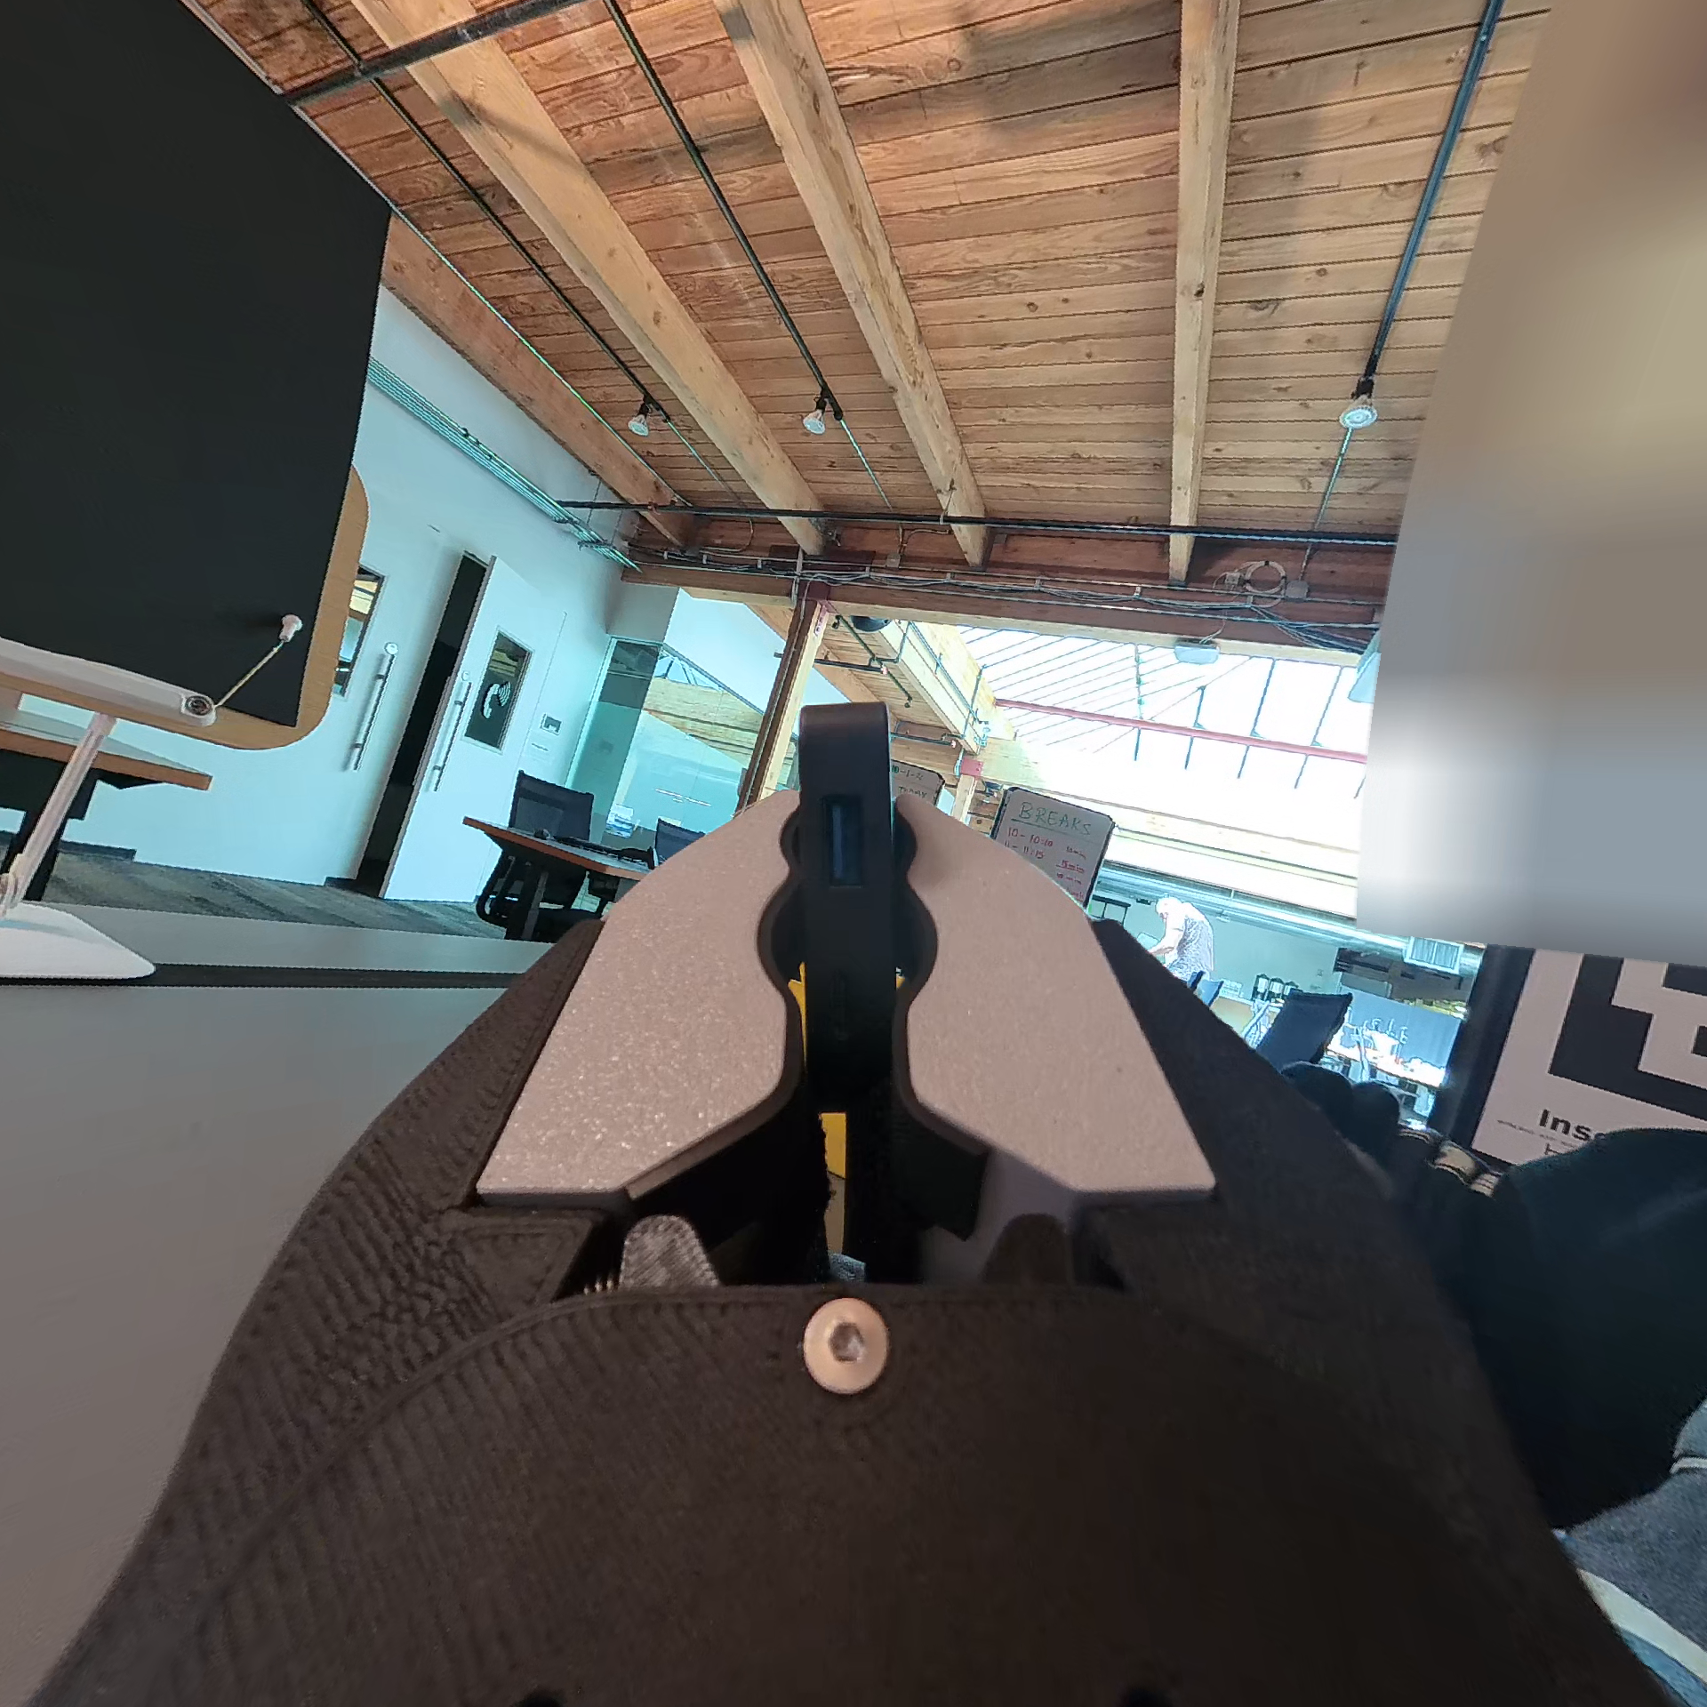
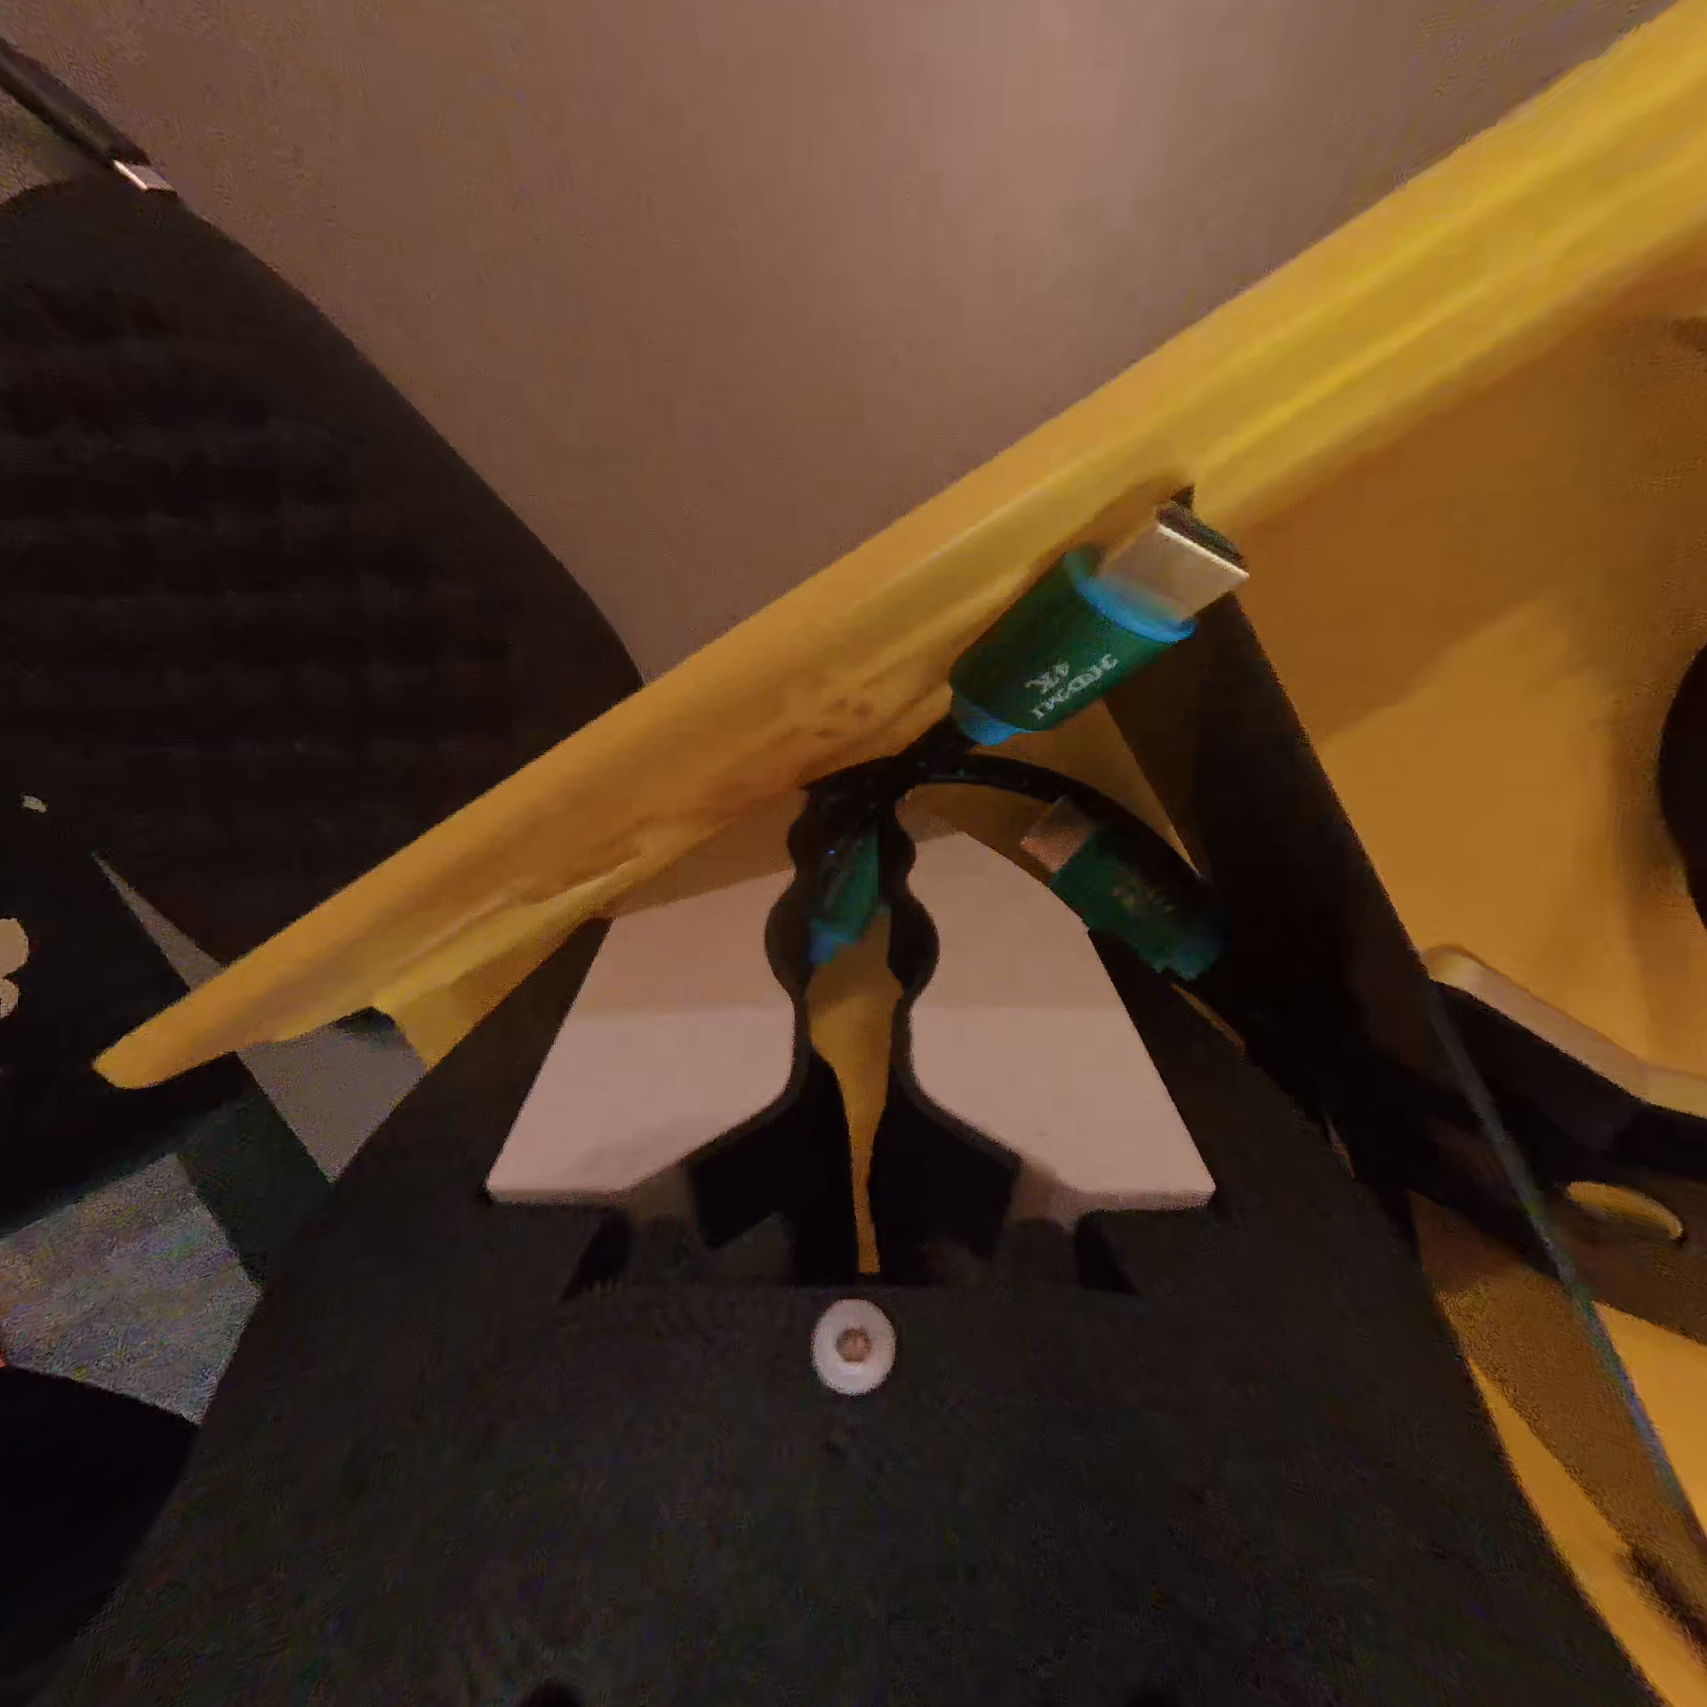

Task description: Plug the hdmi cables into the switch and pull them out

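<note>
Left claw (image 1: pixel 847 887) clamps black switch (image 1: pixel 845 831) upright above desk (image 1: pixel 231 1108); right claw (image 2: pixel 854 887) pinches green hdmi plug (image 2: pixel 845 891) under yellow holder (image 2: pixel 739 720). Draw plug out straight, keep switch steady

The left wrist view was bright and sharp, with glare from the skylight (image 1: pixel 1192 702). The right wrist view was dim, blurry and orange-tinted.
</note>
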